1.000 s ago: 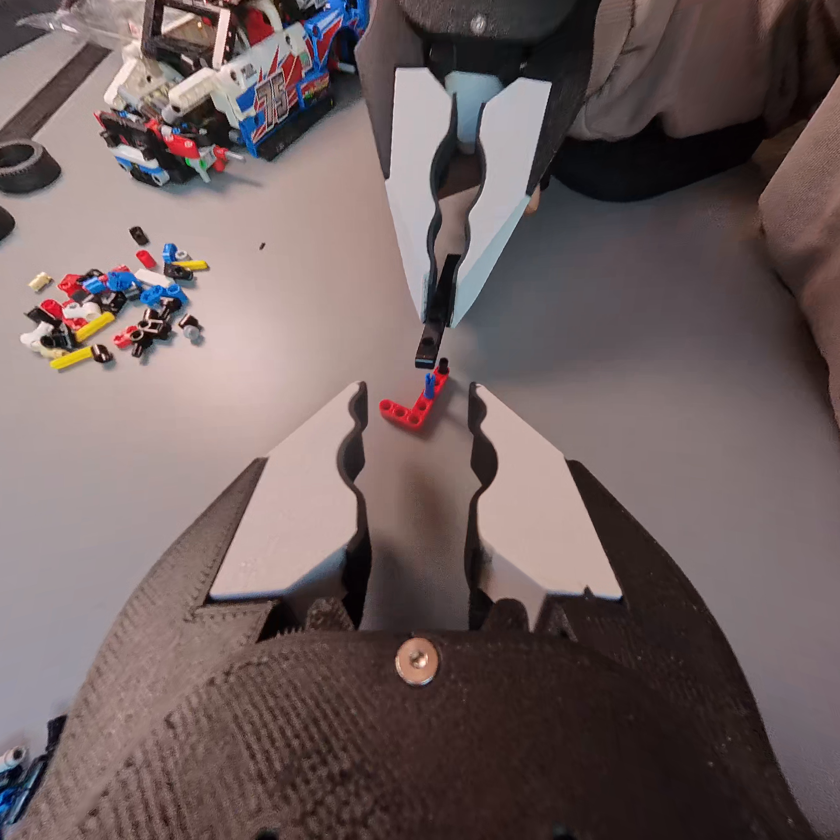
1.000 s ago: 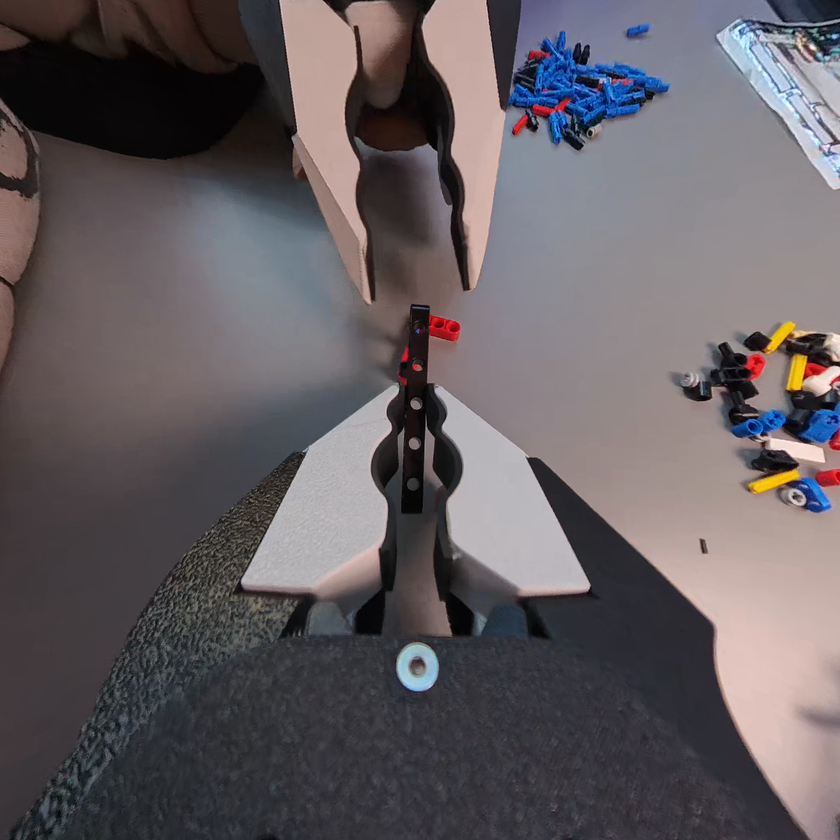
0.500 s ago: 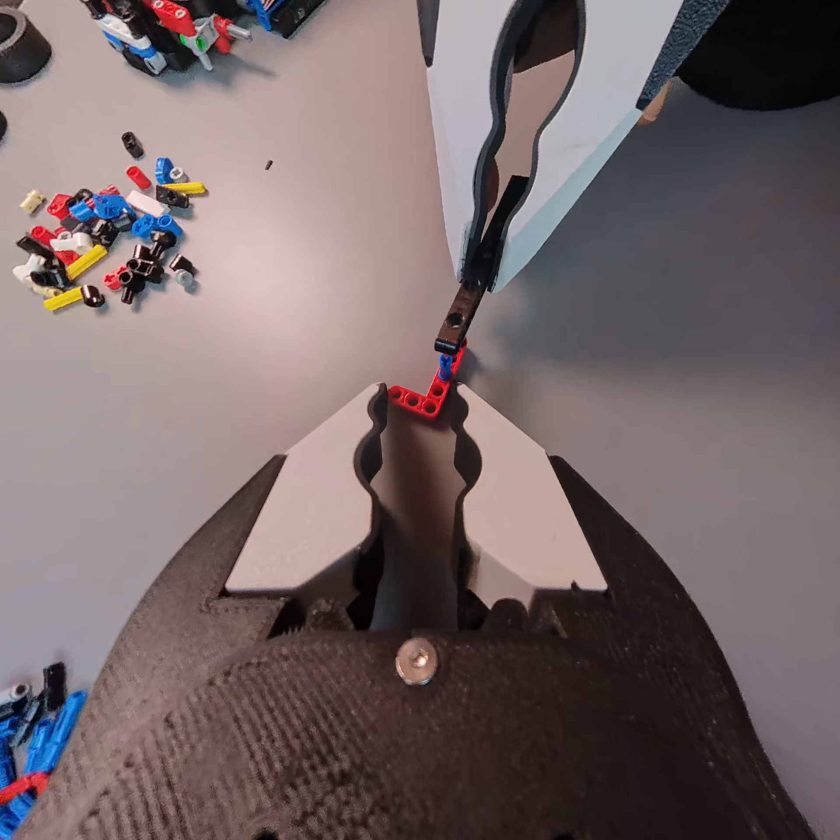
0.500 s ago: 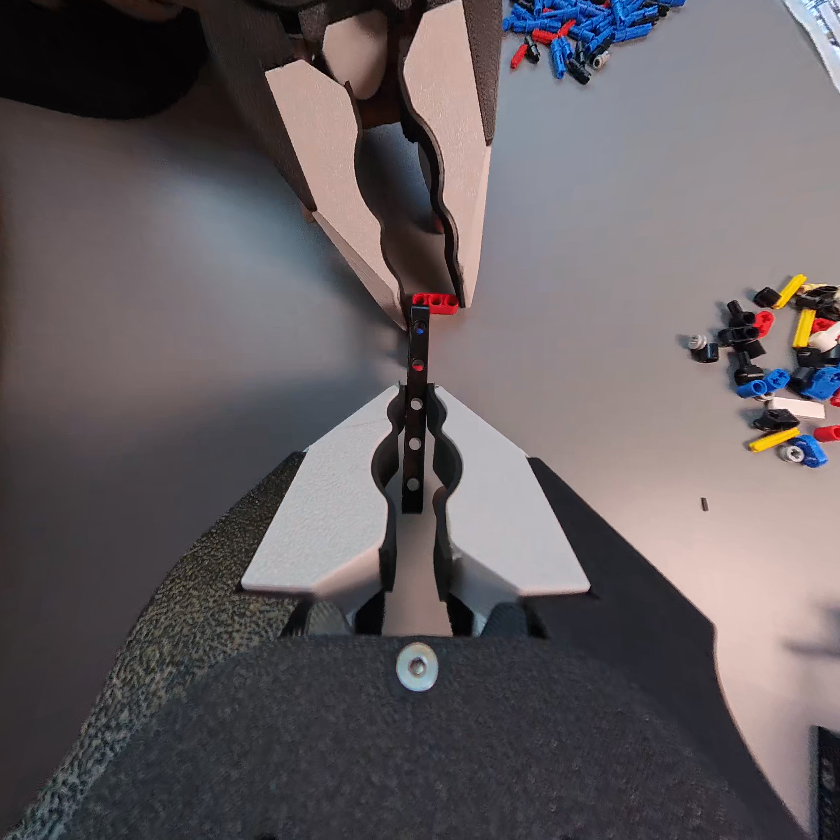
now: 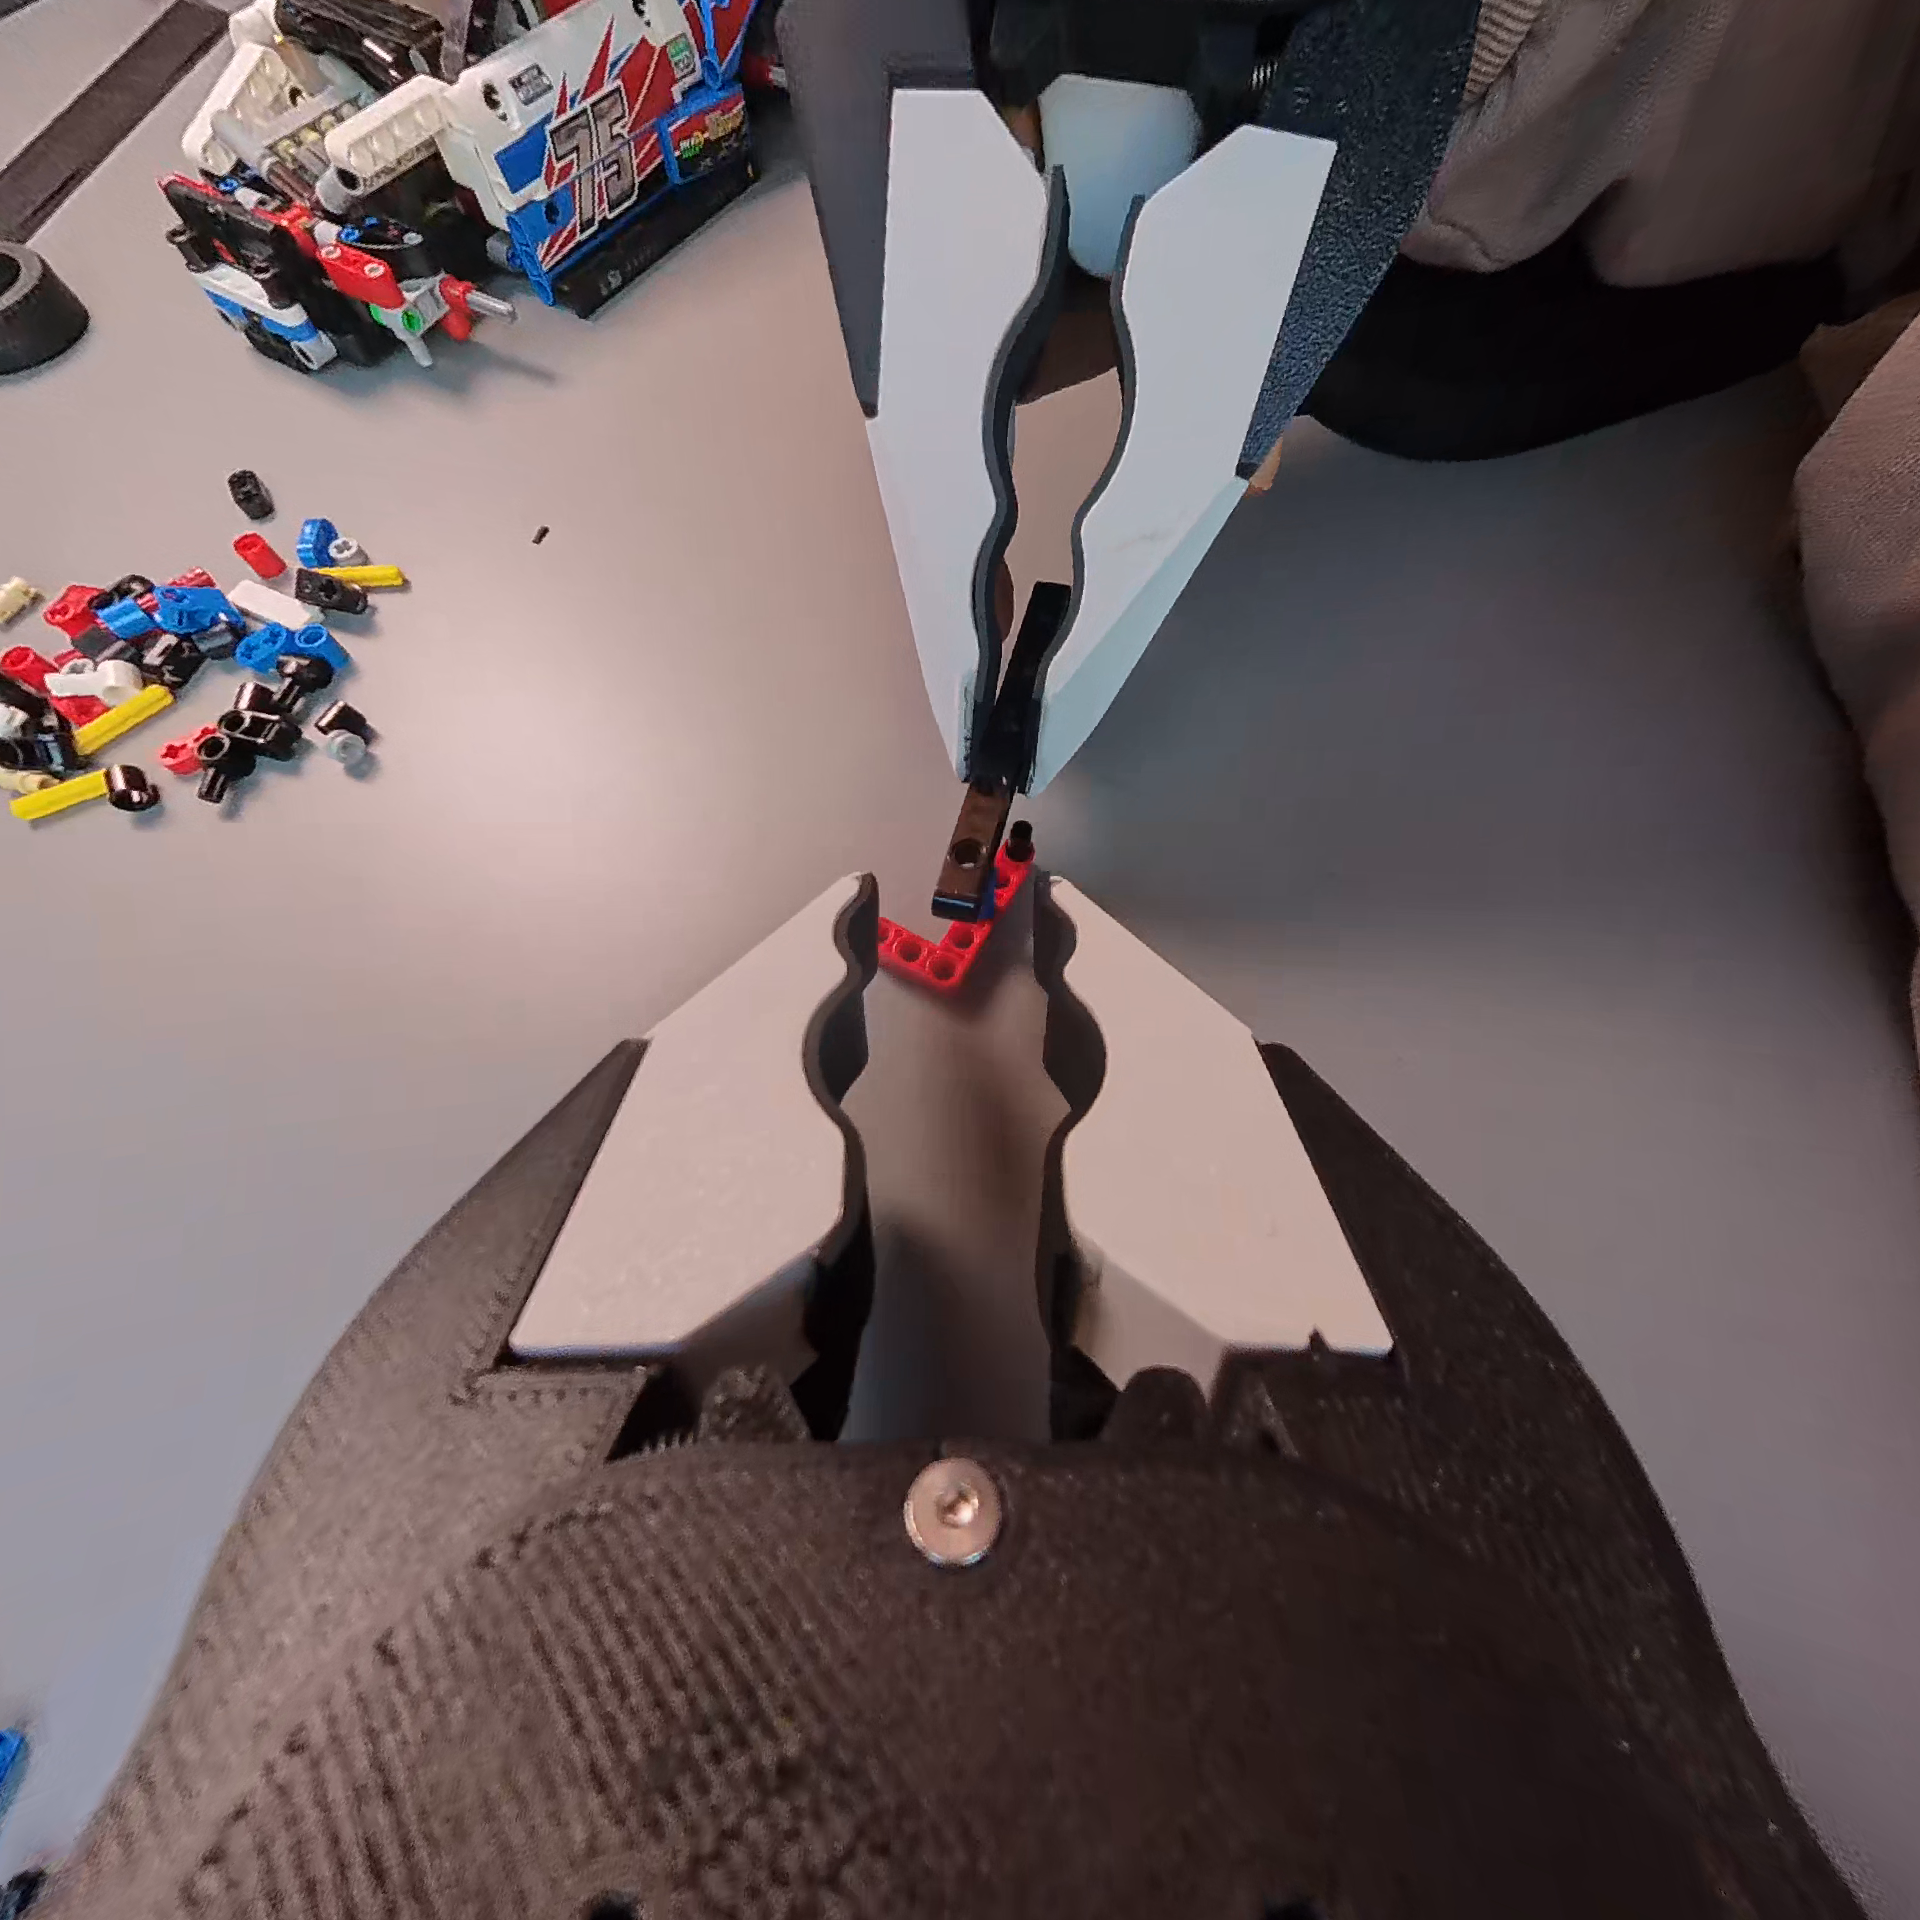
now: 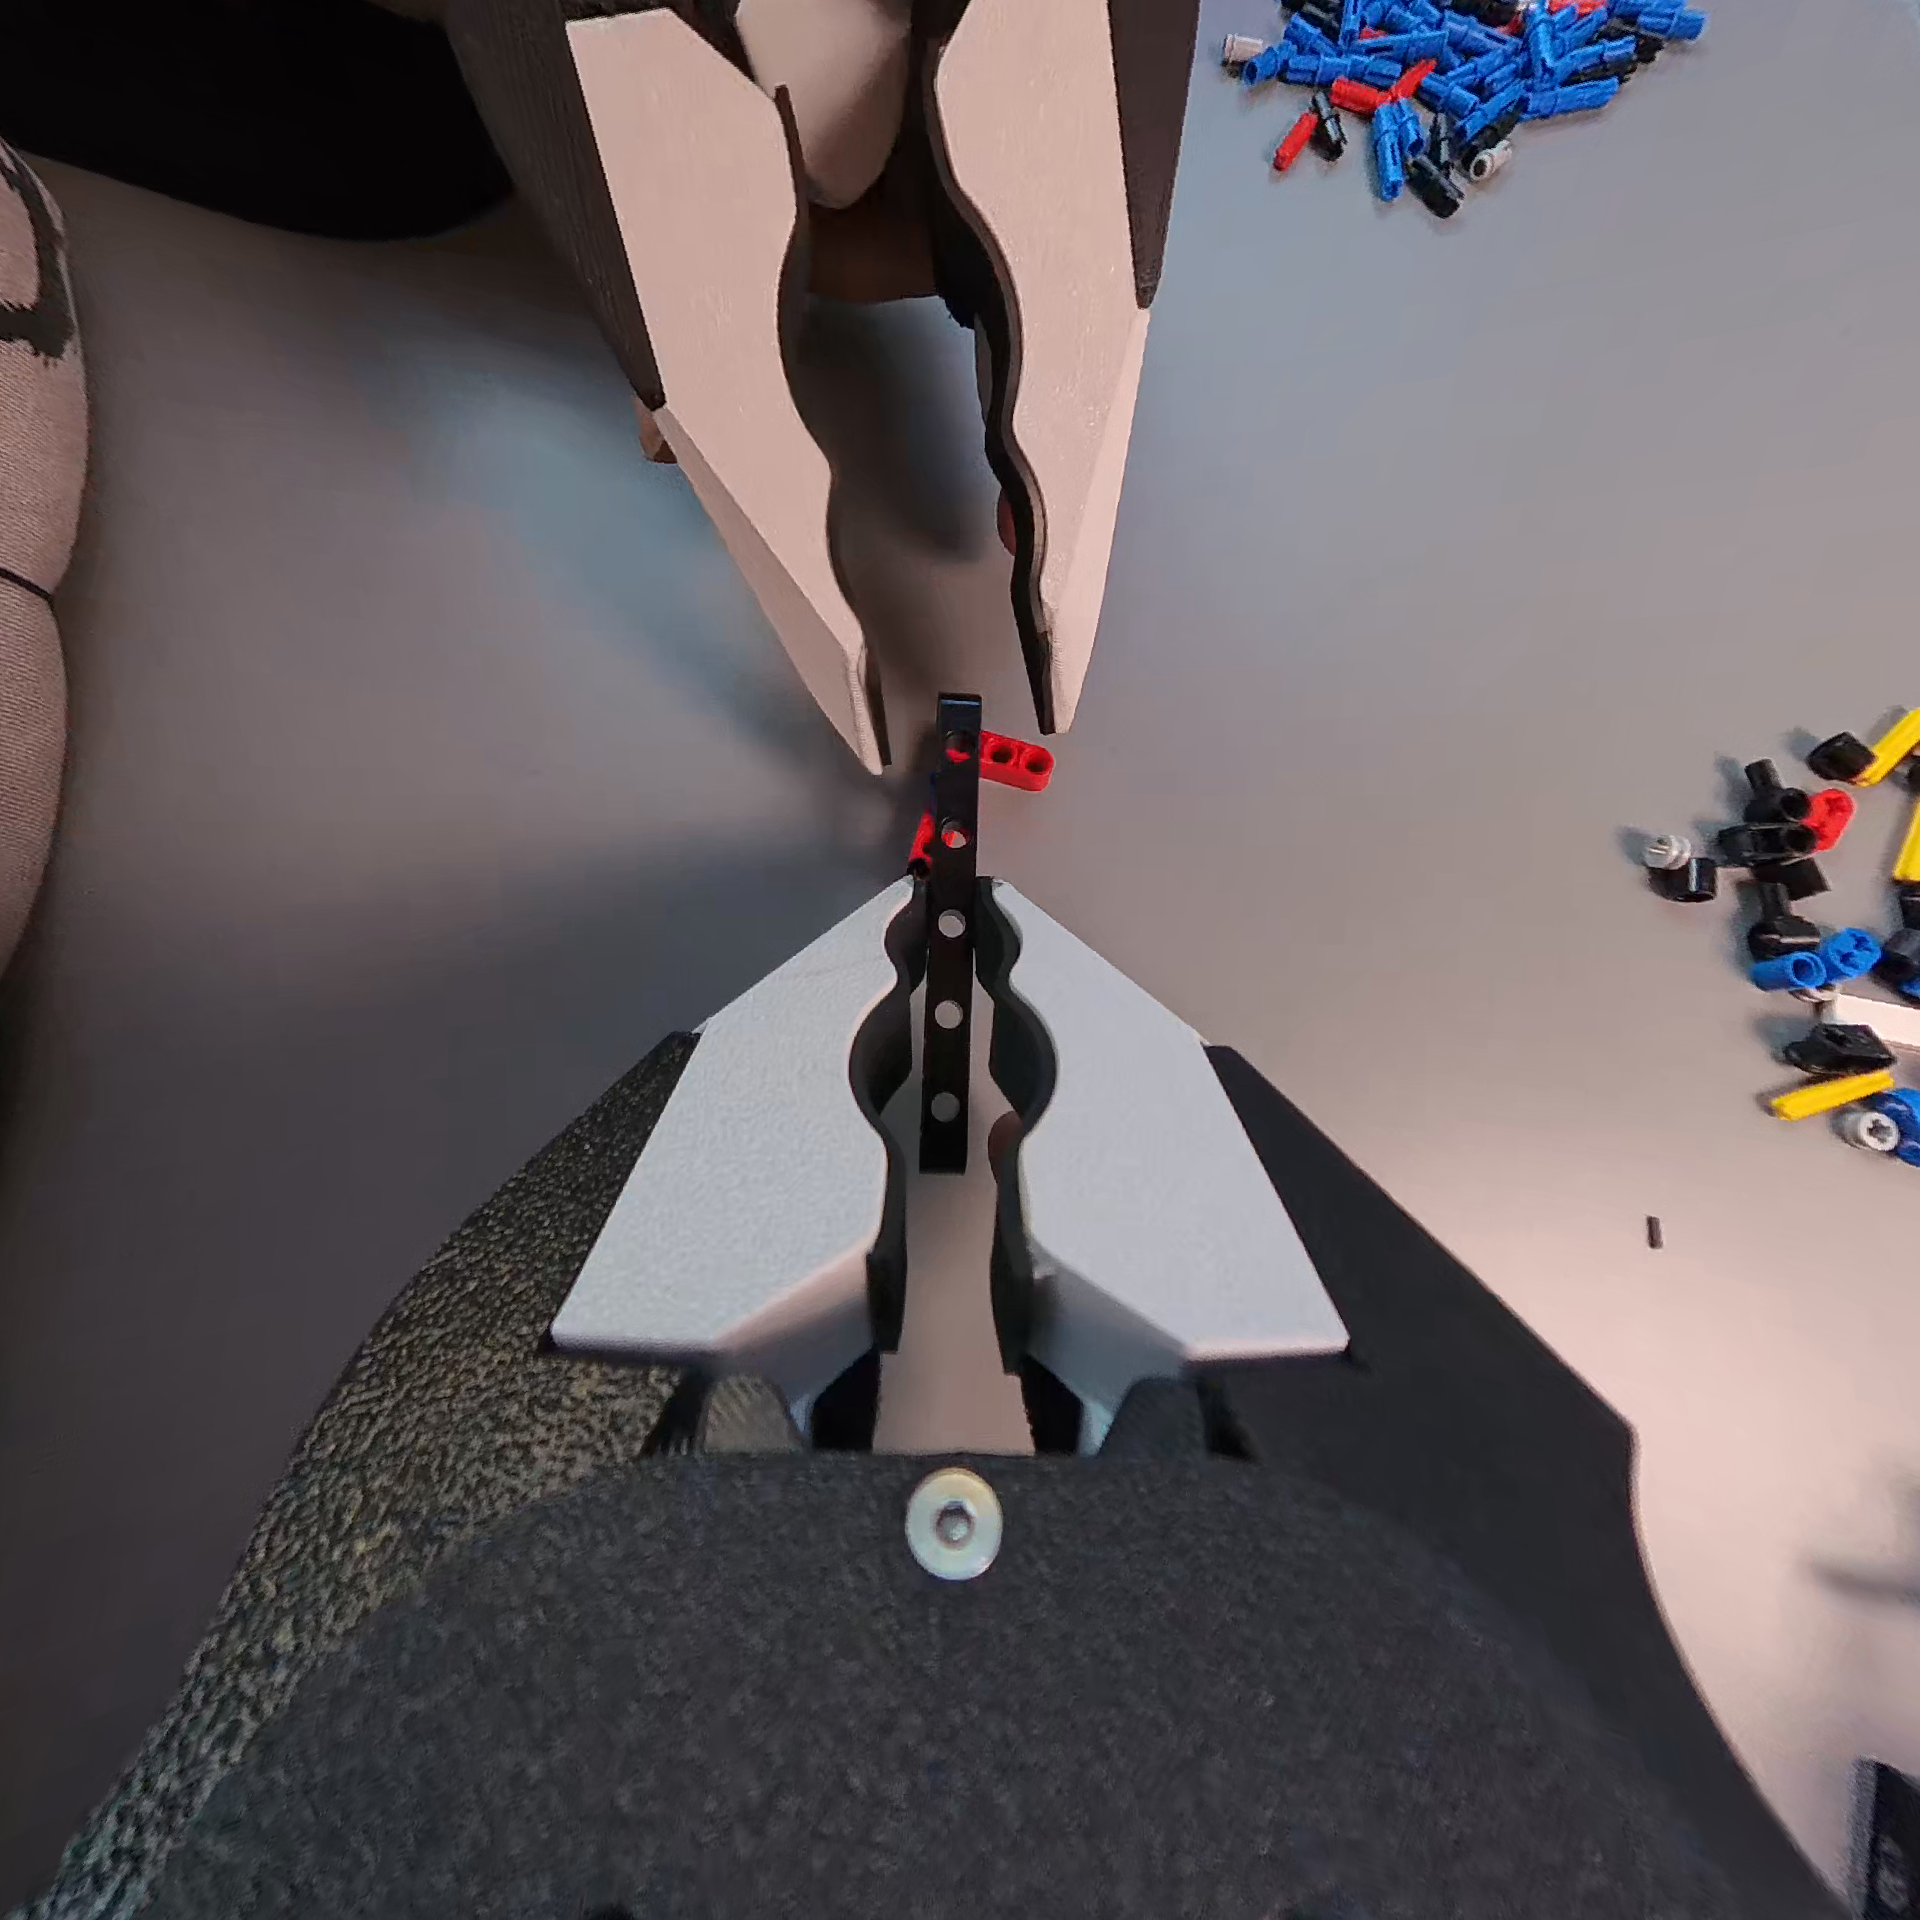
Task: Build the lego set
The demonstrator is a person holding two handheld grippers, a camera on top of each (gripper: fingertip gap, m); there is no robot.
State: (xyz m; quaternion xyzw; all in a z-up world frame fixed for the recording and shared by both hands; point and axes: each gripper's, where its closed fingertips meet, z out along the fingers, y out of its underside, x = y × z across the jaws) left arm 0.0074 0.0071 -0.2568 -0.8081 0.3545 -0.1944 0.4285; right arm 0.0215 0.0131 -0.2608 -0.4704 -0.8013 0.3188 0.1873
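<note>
A red L-shaped beam [image 5: 940, 951] lies flat on the grey table, with a blue pin and a black pin [image 5: 1021, 833] standing in its far arm. My left gripper [image 5: 951, 885] is open and empty, its fingertips on either side of the red beam. My right gripper [image 6: 951, 883] is shut on a thin black beam with holes [image 6: 951, 935]. The black beam's free end [image 5: 966, 868] hangs over the blue pin on the red beam [image 6: 1013, 762]. The right gripper shows across the table in the left wrist view [image 5: 1003, 779]; the left shows in the right wrist view [image 6: 961, 743].
A partly built blue, white and red lego car [image 5: 468, 177] stands at the far left, with a black tyre [image 5: 31, 307] beside it. A heap of mixed small parts [image 5: 177, 675] lies left. A pile of blue pins [image 6: 1455, 83] lies beyond the left gripper. A person's sleeve [image 5: 1849, 520] is at the right. Less than 4 cm separates the two grippers' tips.
The left wrist camera has pulled back and up, so the car shows again. The black beam's end has come down over the blue pin. Both grippers keep their states.
</note>
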